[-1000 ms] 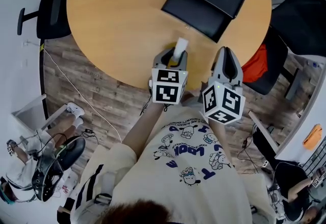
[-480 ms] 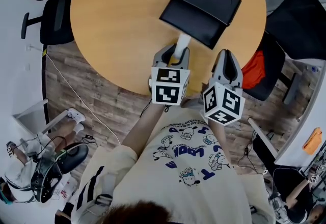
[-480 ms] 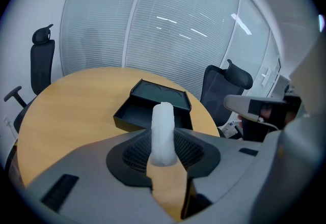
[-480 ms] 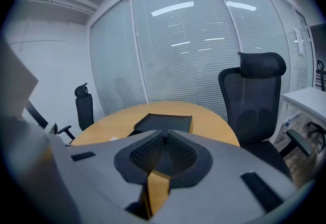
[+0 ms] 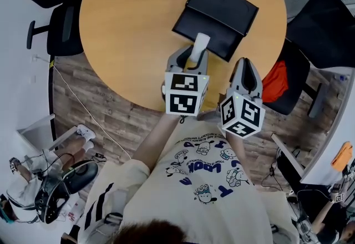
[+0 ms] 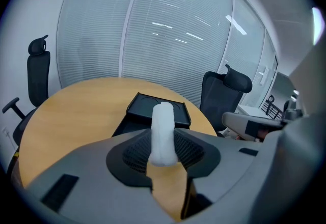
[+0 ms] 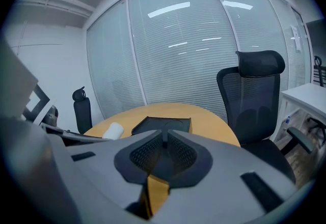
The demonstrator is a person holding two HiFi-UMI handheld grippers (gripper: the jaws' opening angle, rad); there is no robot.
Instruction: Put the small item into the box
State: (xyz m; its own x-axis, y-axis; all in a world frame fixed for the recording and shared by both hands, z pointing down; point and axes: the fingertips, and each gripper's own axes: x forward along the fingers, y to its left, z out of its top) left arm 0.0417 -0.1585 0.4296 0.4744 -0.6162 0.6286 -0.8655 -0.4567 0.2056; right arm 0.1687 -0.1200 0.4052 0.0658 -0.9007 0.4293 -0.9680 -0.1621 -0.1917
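A small white roll (image 5: 199, 46) sticks up between the jaws of my left gripper (image 5: 189, 59), which is shut on it. In the head view its tip overlaps the near edge of the open black box (image 5: 217, 14) on the round wooden table (image 5: 127, 26). The left gripper view shows the roll (image 6: 163, 134) clamped upright between the pads, with the box (image 6: 153, 111) just beyond it. My right gripper (image 5: 246, 64) hangs to the right at the table's edge, shut and holding nothing. In the right gripper view its jaws (image 7: 164, 142) meet, and the box (image 7: 162, 125) and roll (image 7: 112, 130) lie ahead.
Black office chairs stand at the table's left (image 5: 52, 13) and right (image 5: 324, 24), with something red (image 5: 275, 81) on the right one. A glass wall with blinds (image 6: 168, 29) lies beyond the table. Cables and a helmet-like object (image 5: 61, 187) are on the wood floor.
My left gripper has carried the white roll forward, from the bare table to the box's near edge. The right gripper has kept its place beside it.
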